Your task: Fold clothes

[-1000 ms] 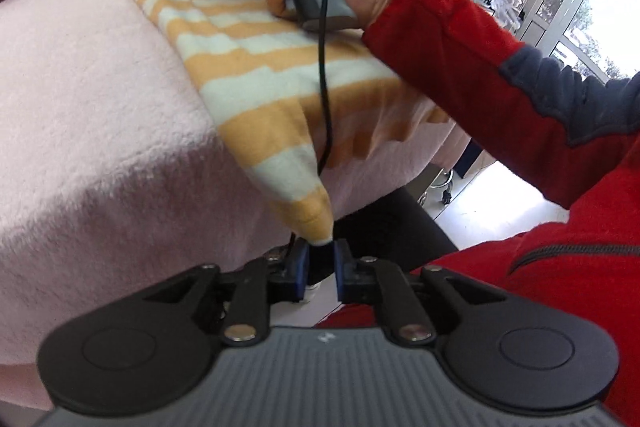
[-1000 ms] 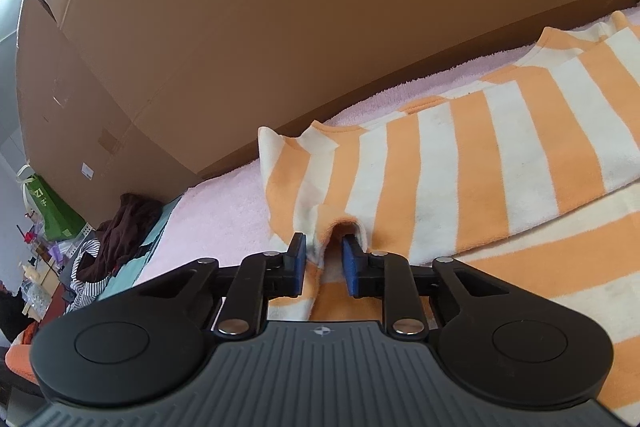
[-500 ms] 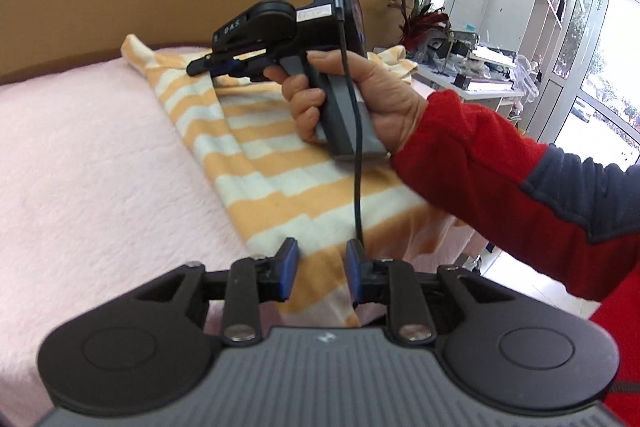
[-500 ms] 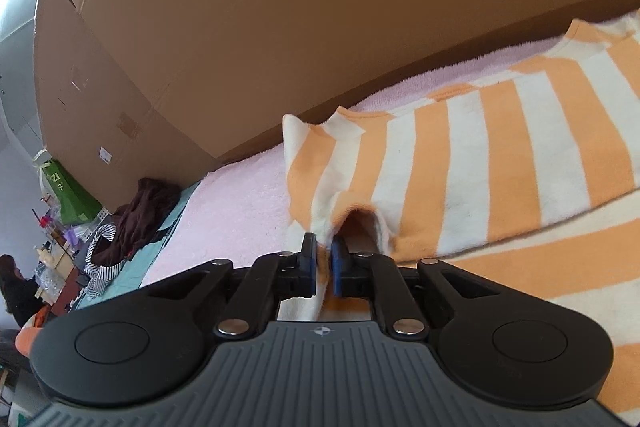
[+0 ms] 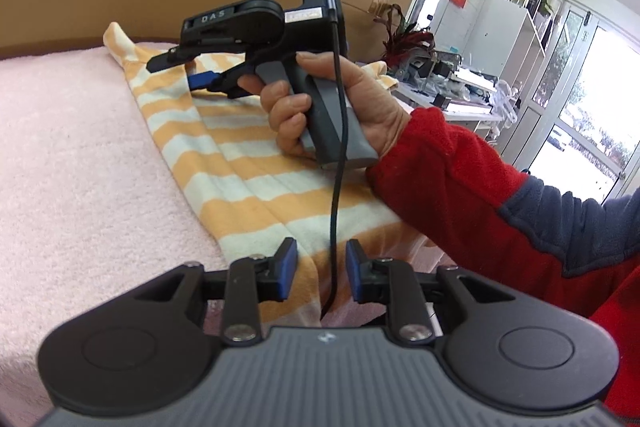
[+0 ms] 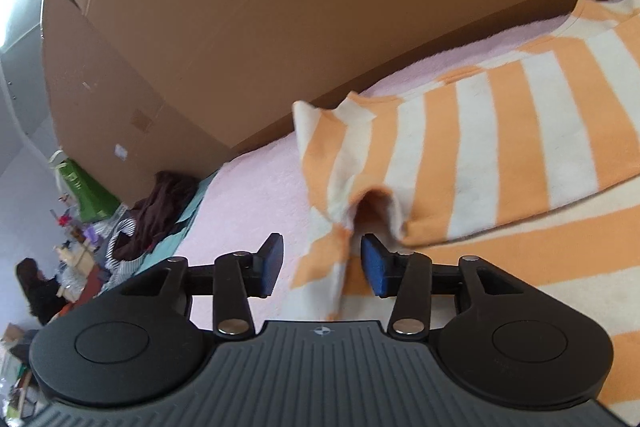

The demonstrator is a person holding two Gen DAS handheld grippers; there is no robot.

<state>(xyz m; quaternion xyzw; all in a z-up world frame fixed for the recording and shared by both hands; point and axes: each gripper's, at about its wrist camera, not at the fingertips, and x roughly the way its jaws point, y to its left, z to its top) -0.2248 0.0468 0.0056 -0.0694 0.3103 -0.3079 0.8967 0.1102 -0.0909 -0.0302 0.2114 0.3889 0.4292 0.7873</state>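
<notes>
Striped garment (image 5: pixel 256 163), orange and cream, lies spread on the pink fleece cover (image 5: pixel 72 163) of the worktop, its near hem hanging over the front edge and a folded layer resting on top. Left hand-held gripper (image 5: pixel 321 269) sits just above that hem with its blue pads apart, released and holding nothing. Right hand-held gripper (image 6: pixel 322 263), gripped by a hand (image 5: pixel 340 107) in a red sleeve (image 5: pixel 452 187), hovers over the far part of the garment, its jaws spread wide on either side of a raised fold without clasping it. Cardboard boxes (image 6: pixel 280 7) stand behind the worktop.
</notes>
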